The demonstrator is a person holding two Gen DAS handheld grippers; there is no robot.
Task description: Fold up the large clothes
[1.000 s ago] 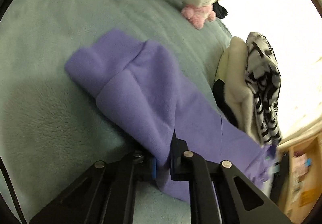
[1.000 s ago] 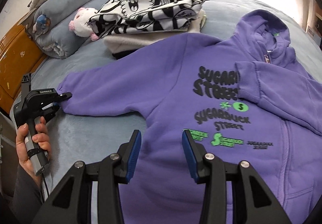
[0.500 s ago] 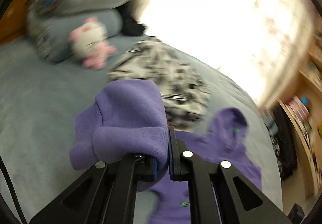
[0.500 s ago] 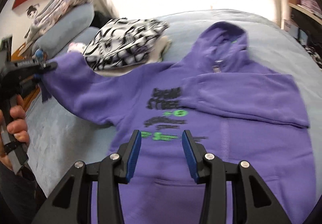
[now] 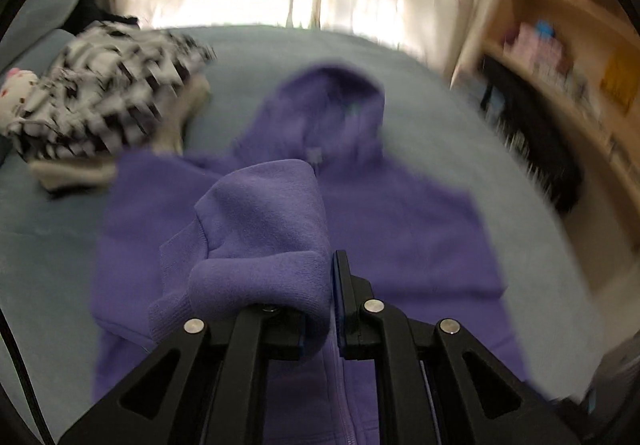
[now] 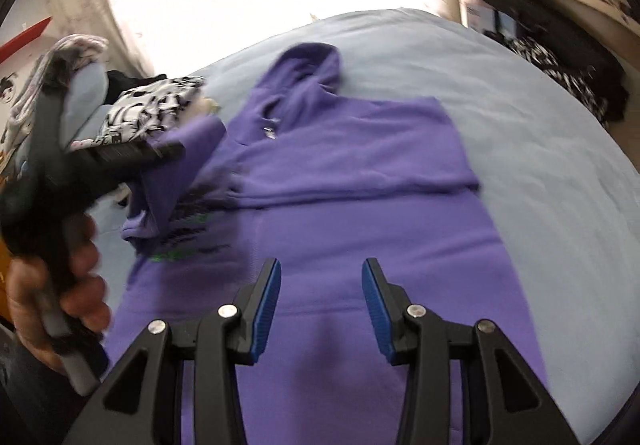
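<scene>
A purple hoodie (image 5: pixel 400 213) lies face up on the bed, hood at the far end; its right sleeve (image 6: pixel 360 165) is folded across the chest. The other sleeve's cuff (image 5: pixel 260 245) hangs over the chest, draped over one finger of my left gripper (image 5: pixel 320 325). The jaws are opening, with the cuff still pinched between the pads. From the right wrist, the left gripper (image 6: pixel 160 149) and the hand (image 6: pixel 60 285) holding it show at the left, blurred. My right gripper (image 6: pixel 320 309) stands open above the hoodie's lower front, with nothing between its fingers.
A stack of folded clothes with a black-and-white print on top (image 5: pixel 104 93) sits far left on the grey-blue bed cover (image 5: pixel 460 117), beside a plush toy (image 5: pixel 16 93) and pillows (image 6: pixel 84 85). Wooden shelves (image 5: pixel 560 45) and dark clothing (image 6: pixel 580 77) are off the bed's right side.
My left gripper has lifted the sleeve off the bed at the left and swung it over the hoodie's chest. The right gripper has drawn back toward the hem, still open.
</scene>
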